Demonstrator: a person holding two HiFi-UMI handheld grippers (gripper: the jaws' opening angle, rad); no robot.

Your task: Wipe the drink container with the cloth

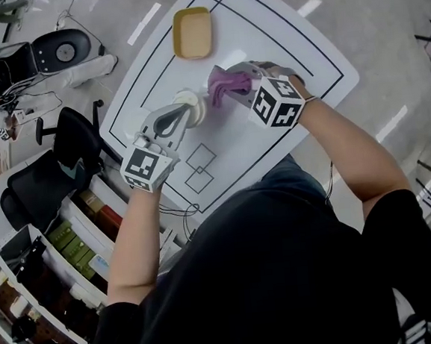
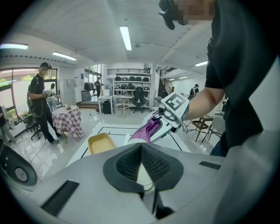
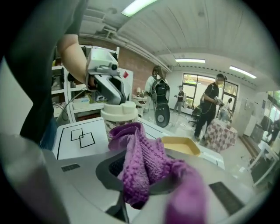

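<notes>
The left gripper [image 1: 183, 113] is clamped shut on the white lidded paper cup [image 1: 193, 104], which stands near the shallow yellow plastic tray [image 1: 192, 32]. The right gripper [image 1: 229, 84] pinches the purple knitted cloth [image 1: 221, 86] at the cup's side. The wipe will likely go best with firm strokes while the cup is held steady.

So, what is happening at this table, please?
A person works with two tools. The left hand-held gripper is shut on the top of the drink container and steadies it upright. The right hand-held gripper is clamped on a purple cloth and holds it at the container's side. A yellow tray sits farther back on the white table.
</notes>
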